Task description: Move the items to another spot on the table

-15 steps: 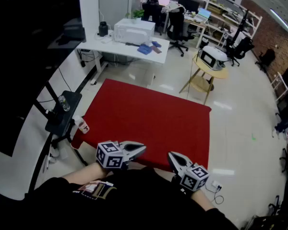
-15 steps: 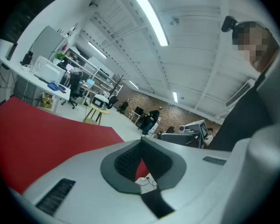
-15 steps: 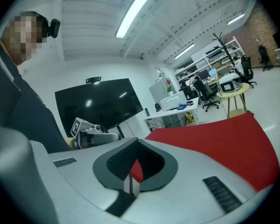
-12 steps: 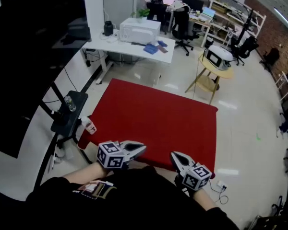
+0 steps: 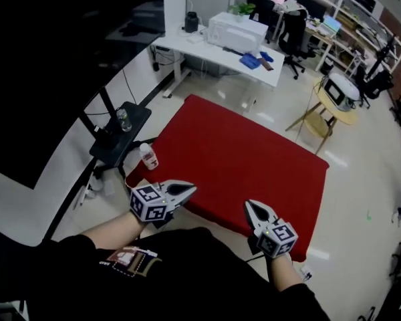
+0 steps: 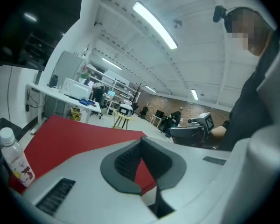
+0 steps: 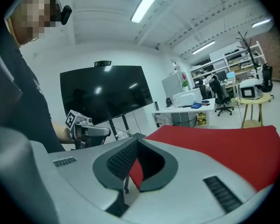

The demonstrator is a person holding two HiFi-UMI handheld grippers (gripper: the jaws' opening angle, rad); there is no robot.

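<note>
The table (image 5: 247, 159) is covered with a red cloth, and its top is bare. A small clear bottle (image 5: 149, 156) with a white cap and a pink label stands at the table's near left corner; it also shows at the left of the left gripper view as the bottle (image 6: 11, 155). My left gripper (image 5: 187, 190) hovers by the near edge, shut and holding nothing. My right gripper (image 5: 252, 208) hangs at the same edge further right, also shut and empty. Each gripper view shows meeting jaws, left gripper (image 6: 141, 143) and right gripper (image 7: 137, 143), over the red cloth.
A black side stand (image 5: 117, 139) with a clear bottle (image 5: 123, 120) on it is left of the table. Beyond are a white desk (image 5: 220, 45) with a printer (image 5: 237, 31), a round yellow table (image 5: 334, 102), office chairs, and a large dark screen (image 7: 102, 94).
The head view has swung, so the table now sits further right and the bottle and side stand show more fully. Both grippers stay shut at the near edge.
</note>
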